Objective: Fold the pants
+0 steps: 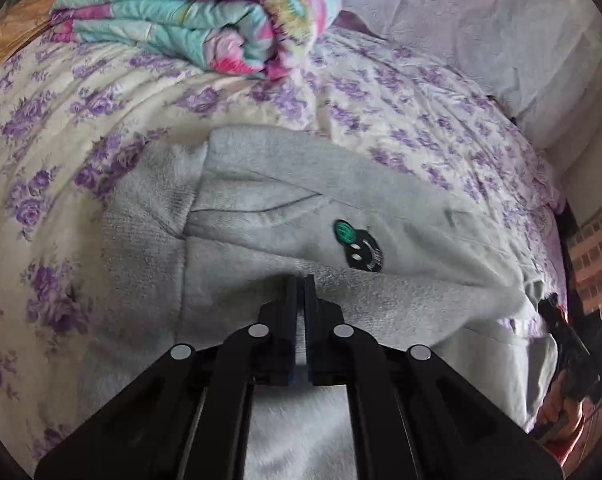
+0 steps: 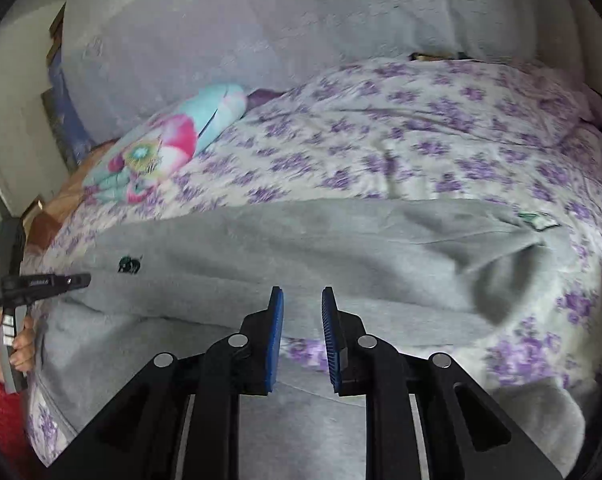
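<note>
Grey pants on a flowered bed, one gripper clamped, one parted.

The bed (image 1: 81,92) wears a cream sheet with purple flowers; a folded quilt (image 1: 205,20) in teal and pink sits at its far side, against a pale lilac blanket (image 2: 301,20) and near a brick wall (image 1: 593,256). Grey fleece pants (image 1: 301,208) lie spread across the sheet, a small black and green patch (image 1: 359,246) stitched on. The left gripper (image 1: 300,280) reaches low over them, fingers pinched tight on a fold of the soft cloth. The right gripper (image 2: 302,300) hovers above the pants' edge, blue ribbed pads (image 2: 275,340) apart, holding nothing.
</note>
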